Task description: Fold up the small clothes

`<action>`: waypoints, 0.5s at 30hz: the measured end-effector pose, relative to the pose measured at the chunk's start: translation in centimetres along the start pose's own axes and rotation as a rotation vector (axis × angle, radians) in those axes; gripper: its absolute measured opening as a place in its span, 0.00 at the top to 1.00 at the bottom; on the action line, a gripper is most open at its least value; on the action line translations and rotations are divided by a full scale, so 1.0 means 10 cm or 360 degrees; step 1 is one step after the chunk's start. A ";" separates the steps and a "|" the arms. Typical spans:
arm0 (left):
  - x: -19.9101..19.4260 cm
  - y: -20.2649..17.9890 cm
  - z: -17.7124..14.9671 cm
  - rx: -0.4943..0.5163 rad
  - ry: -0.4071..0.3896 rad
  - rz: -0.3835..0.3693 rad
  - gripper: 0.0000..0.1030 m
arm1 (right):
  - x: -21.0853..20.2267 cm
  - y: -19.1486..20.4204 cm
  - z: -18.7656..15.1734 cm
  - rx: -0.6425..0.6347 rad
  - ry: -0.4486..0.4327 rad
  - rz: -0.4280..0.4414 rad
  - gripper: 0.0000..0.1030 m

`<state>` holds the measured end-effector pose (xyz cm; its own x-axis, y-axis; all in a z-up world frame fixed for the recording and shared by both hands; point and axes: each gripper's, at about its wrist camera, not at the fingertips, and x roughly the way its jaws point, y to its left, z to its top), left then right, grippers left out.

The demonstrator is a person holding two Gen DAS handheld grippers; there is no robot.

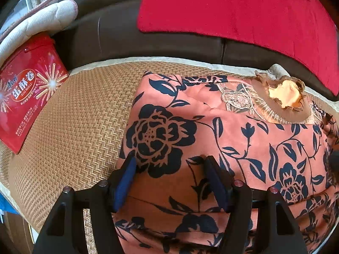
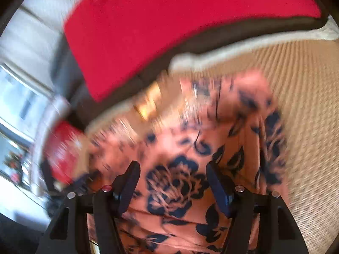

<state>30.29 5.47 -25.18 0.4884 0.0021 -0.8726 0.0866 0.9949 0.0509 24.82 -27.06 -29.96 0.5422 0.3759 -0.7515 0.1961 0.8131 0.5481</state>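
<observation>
The floral garment, salmon-pink with dark blue flowers and a brown knitted collar, lies on the woven mat and looks already folded in at its sides, so that it makes a rather compact block. I take it as the landmark. The left tool hangs above the near part of the garment with its jaws spread and only flat cloth under them; nothing is pinched, so it is released. The right tool is also over the garment, above a big flower of the print, jaws apart and grasping nothing; this view is much blurred, so fine details there I cannot tell. In my judgement the step in hand is between two folds: both tools are free and placed over the near edge. The next move calls for each tool to come down on that edge, pinch all layers together, and carry it toward the collar, evenly on both sides, otherwise the block will skew. Behind the garment is the dark brown sofa back with a red cushion on it. Beside the garment, at the mat's edge in the left wrist view, stands a red egg-roll tin. I count one garment, two tools, one mat, one cushion, one tin.
</observation>
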 end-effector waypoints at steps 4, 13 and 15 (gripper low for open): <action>-0.16 0.04 0.03 -0.0082 -0.0061 -0.0068 0.34 | 0.01 0.26 -0.08 -0.0219 -0.0070 -0.0171 0.35; 0.04 -0.39 0.04 0.0147 -0.0036 0.0065 0.34 | 0.23 0.70 -0.22 -0.0485 -0.0008 -0.0201 0.44; 0.14 -0.50 -0.01 0.0262 -0.0019 0.0164 0.34 | 0.28 0.76 -0.27 -0.0582 -0.0018 -0.0293 0.49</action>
<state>30.43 0.48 -26.67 0.5120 0.1012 -0.8530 0.1761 0.9596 0.2196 25.66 -18.64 -28.86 0.5344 0.2063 -0.8197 -0.0118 0.9715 0.2369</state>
